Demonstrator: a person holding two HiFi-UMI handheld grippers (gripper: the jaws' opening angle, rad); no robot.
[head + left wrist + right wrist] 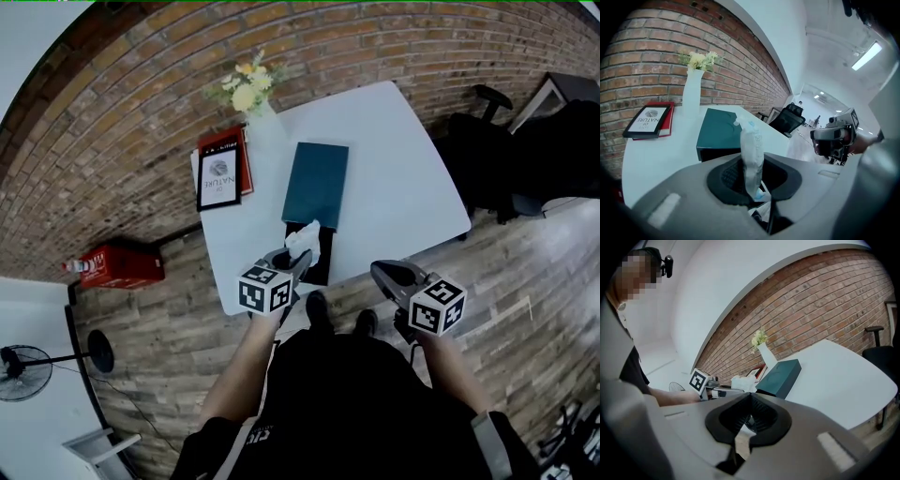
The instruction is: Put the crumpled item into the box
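A white crumpled item (302, 240) stands upright between the pads of my left gripper (292, 259), which is shut on it. In the left gripper view the crumpled item (752, 154) rises out of the left gripper (753, 182) just in front of the teal box (718, 131). The teal box (316, 183) lies flat on the white table (403, 187), its dark open end facing me. My right gripper (384, 273) hangs off the table's near edge, to the right, shut with nothing in it. From the right gripper (750, 414) I see the box (780, 376) and the item (740, 382).
A white vase of flowers (253, 98) and a framed print on a red book (220, 176) sit at the table's far left. A black office chair (487, 141) stands right of the table. A red case (122, 267) and a fan (28, 361) are on the floor at left.
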